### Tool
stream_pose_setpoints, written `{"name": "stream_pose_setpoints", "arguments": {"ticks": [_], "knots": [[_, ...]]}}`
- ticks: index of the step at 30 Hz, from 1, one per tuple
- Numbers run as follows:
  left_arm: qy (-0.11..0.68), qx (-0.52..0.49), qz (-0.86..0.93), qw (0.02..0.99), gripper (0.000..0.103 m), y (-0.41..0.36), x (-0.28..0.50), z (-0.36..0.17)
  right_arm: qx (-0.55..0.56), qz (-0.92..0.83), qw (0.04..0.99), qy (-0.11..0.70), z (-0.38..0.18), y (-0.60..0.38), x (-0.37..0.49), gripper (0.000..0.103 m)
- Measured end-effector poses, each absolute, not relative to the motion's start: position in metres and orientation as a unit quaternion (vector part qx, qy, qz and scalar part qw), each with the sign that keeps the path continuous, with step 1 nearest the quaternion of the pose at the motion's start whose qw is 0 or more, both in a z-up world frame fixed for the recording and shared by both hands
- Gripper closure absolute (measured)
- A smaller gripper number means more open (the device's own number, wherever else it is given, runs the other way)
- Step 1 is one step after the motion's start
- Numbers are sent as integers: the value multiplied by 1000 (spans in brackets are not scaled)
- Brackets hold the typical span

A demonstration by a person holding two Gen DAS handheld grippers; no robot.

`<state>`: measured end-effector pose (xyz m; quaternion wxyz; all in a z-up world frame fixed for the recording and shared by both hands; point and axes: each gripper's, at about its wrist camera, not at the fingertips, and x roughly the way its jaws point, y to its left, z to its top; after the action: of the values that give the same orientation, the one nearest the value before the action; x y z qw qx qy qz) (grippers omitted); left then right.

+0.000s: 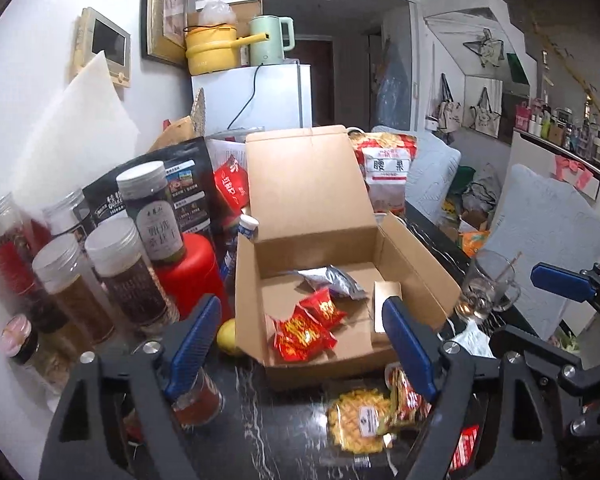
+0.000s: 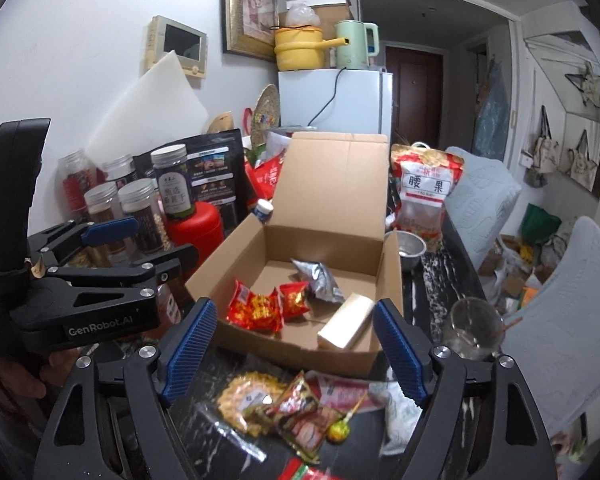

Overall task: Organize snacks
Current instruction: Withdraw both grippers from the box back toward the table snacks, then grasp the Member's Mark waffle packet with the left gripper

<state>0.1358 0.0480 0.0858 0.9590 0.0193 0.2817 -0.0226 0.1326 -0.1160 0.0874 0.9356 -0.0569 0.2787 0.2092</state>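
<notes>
1. two hand-held grippers hover low over the dark marbled surface (image 2: 432, 280), both with jaws spread wide and holding nothing: the left hand-held gripper (image 1: 300, 344) and the right hand-held gripper (image 2: 290, 354).
2. the open cardboard box (image 2: 236, 268) stands just ahead of both, lid flap raised. inside lie two red snack packets (image 2: 256, 310), a silver foil pouch (image 2: 320, 280) and a pale wrapped bar (image 2: 346, 322) leaning on the near wall.
3. loose snacks wait on the surface in front of the box: a yellow crinkled snack bag (image 2: 246, 396), a brown-red sachet (image 2: 300, 416) overlapping it, and a lollipop (image 2: 338, 430) just beside that.
4. judged step: pick one loose snack and carry it into the box.
5. doing it well: the sachet lies on top, so it is likely the easiest first pick; close on a raised edge rather than pressing flat.
6. lift clear of the near box wall before moving in, and release over the bare floor at the back.
7. keep away from the drinking glass (image 2: 476, 328) to the right, which could tip.
</notes>
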Motion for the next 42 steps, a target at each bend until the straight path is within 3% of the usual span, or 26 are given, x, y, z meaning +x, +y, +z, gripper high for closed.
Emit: {"name": "stream_pose_setpoints", "arguments": {"ticks": [4, 22, 42], "knots": [[278, 31, -31, 960, 20, 45, 119, 84, -50, 212, 935, 278, 82, -119, 119, 15], [310, 40, -93, 945, 20, 18, 77, 45, -10, 196, 931, 310, 40, -148, 78, 15], [380, 40, -127, 915, 20, -6, 91, -36, 22, 157, 916, 369, -34, -178, 79, 15]]}}
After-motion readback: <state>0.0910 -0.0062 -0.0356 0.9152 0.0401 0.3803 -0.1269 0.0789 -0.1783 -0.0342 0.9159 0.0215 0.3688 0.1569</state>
